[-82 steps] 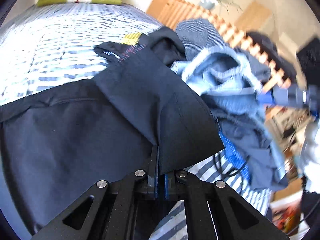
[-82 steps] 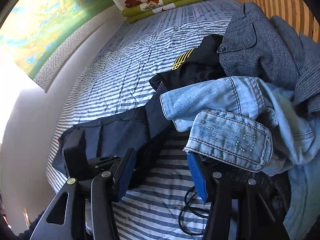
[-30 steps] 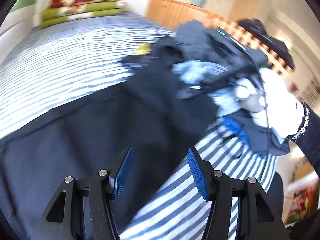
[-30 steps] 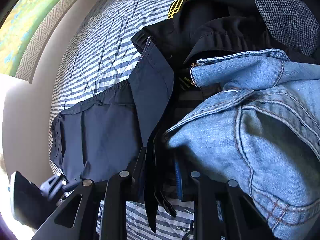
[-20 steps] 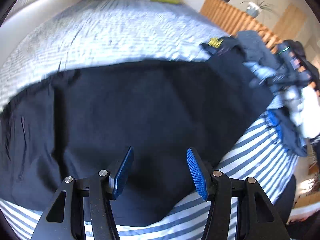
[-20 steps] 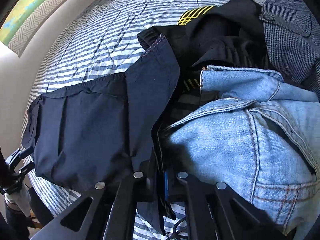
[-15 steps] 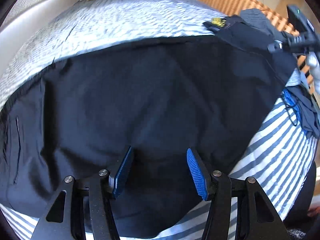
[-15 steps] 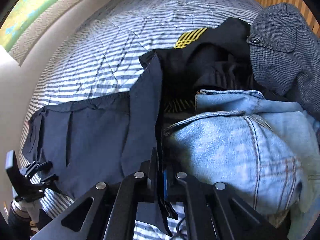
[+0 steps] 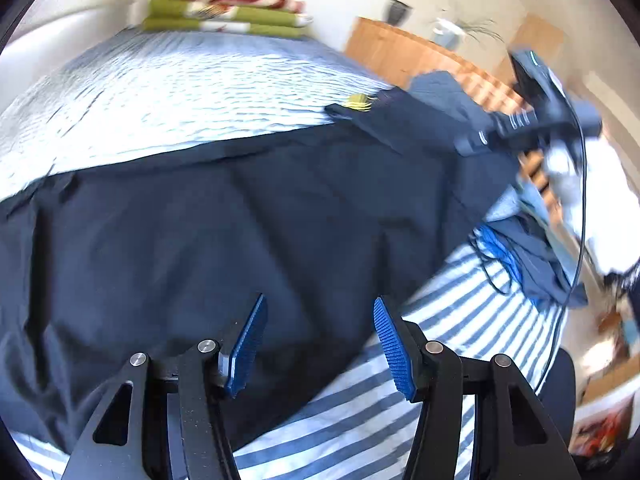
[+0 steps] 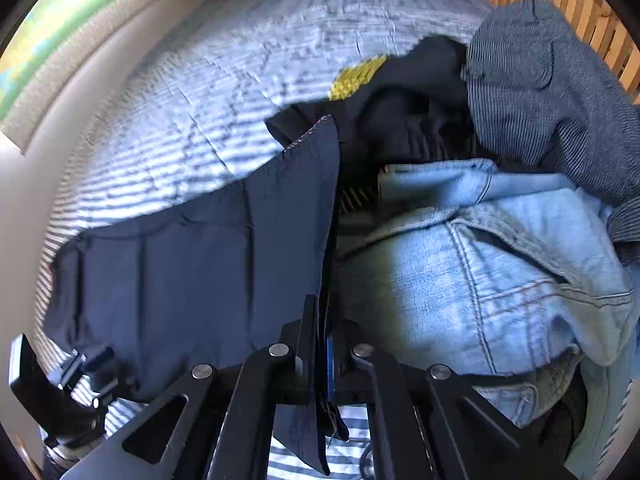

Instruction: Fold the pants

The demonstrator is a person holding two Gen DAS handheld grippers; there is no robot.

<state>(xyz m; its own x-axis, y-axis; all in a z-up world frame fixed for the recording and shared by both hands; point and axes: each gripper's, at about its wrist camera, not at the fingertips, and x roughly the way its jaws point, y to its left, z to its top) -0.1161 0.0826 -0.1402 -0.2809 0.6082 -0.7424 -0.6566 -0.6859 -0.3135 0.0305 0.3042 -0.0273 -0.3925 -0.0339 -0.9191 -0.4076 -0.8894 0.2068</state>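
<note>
Dark navy pants lie spread across the striped bed, and they also fill the lower left of the right wrist view. My left gripper hovers open over their near edge, blue pads apart with only cloth below them. My right gripper is shut on a raised edge of the navy pants, which stands up as a fold from its jaws. In the left wrist view the right gripper shows at the far right, lifting that end. In the right wrist view the left gripper sits at the lower left corner.
A pile of clothes lies beside the pants: light blue jeans, a grey-blue garment and a black piece with a yellow patch. Folded green and red blankets rest at the head of the bed. A slatted wooden frame borders the right side.
My right gripper closed on the pants' edge and rose, pulling the cloth up into a standing fold. My left gripper, open, swung from the clothes pile to over the spread pants.
</note>
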